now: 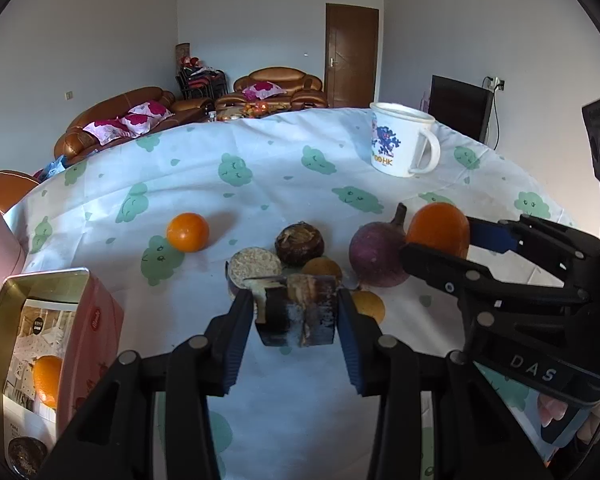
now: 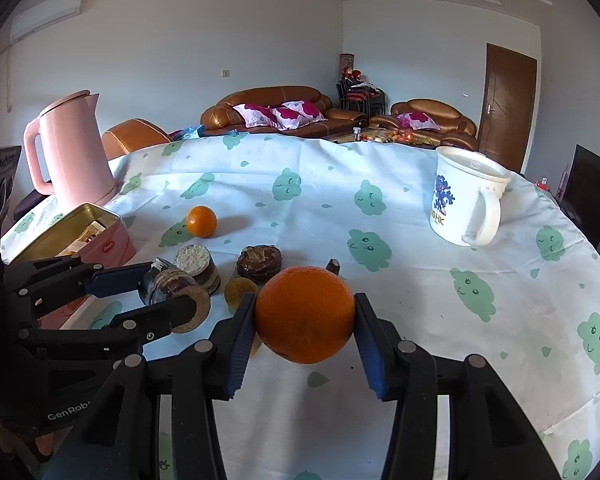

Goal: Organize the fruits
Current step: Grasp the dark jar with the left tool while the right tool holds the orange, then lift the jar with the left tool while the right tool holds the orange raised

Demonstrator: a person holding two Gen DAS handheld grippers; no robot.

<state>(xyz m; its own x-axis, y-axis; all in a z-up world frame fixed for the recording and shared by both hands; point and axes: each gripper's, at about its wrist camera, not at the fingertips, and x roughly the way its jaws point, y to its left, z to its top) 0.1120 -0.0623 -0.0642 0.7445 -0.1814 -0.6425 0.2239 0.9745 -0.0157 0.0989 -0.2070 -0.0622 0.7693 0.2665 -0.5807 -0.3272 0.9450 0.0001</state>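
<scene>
Fruits are held in both tools: the left tool (image 1: 296,312) is clamped on a dark, mottled chunk of fruit (image 1: 298,310), and the right tool (image 2: 305,320) is clamped on a large orange (image 2: 305,314), both raised a little above the bench (image 2: 420,300) with its cloud-print cloth. Just beyond the left tool lie a cut piece with a pale grainy face (image 1: 255,267), a dark brown wrinkled fruit (image 1: 299,243) and two small yellow-brown pieces (image 1: 322,269). A round purple fruit with a stem (image 1: 376,254) sits beside them, next to the right tool's orange. A small orange (image 1: 187,232) rests apart, farther left. At the left edge stands an open pink tin (image 1: 40,344) with an orange (image 1: 47,380) inside, and behind it a pink kettle (image 2: 70,152). A white printed mug (image 2: 466,208) stands well apart at the far right.
</scene>
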